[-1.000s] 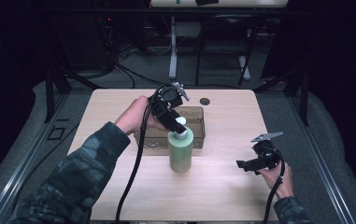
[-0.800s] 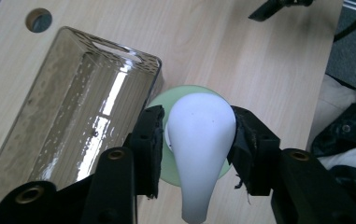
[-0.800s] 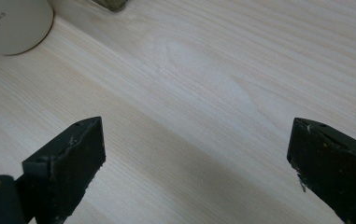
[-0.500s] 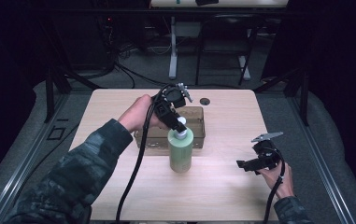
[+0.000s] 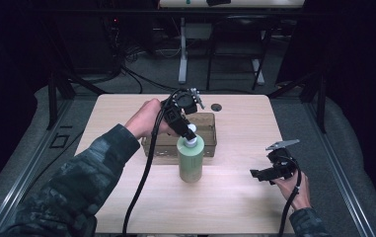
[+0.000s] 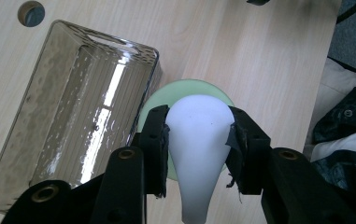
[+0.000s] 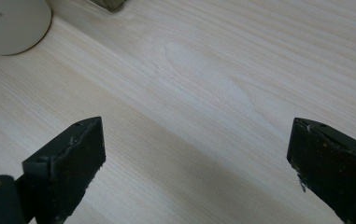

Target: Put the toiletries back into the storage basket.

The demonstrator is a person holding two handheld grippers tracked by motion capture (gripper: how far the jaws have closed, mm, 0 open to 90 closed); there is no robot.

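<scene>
2 grippers are in our hands at a pale wooden table (image 5: 235, 197). At the left of the high view our left forearm in a camouflage sleeve (image 5: 77, 182) runs up toward the frame's middle, where the left gripper (image 5: 189, 131) points down at a green bottle (image 5: 191, 160). Its jaws have just been closing, and in the left gripper view their pads (image 6: 160, 140) now press on both sides of the bottle's white pump head (image 6: 199, 140), pinching it. The bottle stands upright near the centre of the table, touching or just in front of a clear brownish bin (image 5: 206, 123) that lies behind it. Toward the lower right of the high view we hold the right gripper (image 5: 259, 174) low over bare wood, well apart from the bottle; its jaws are spread wide with nothing between them.
</scene>
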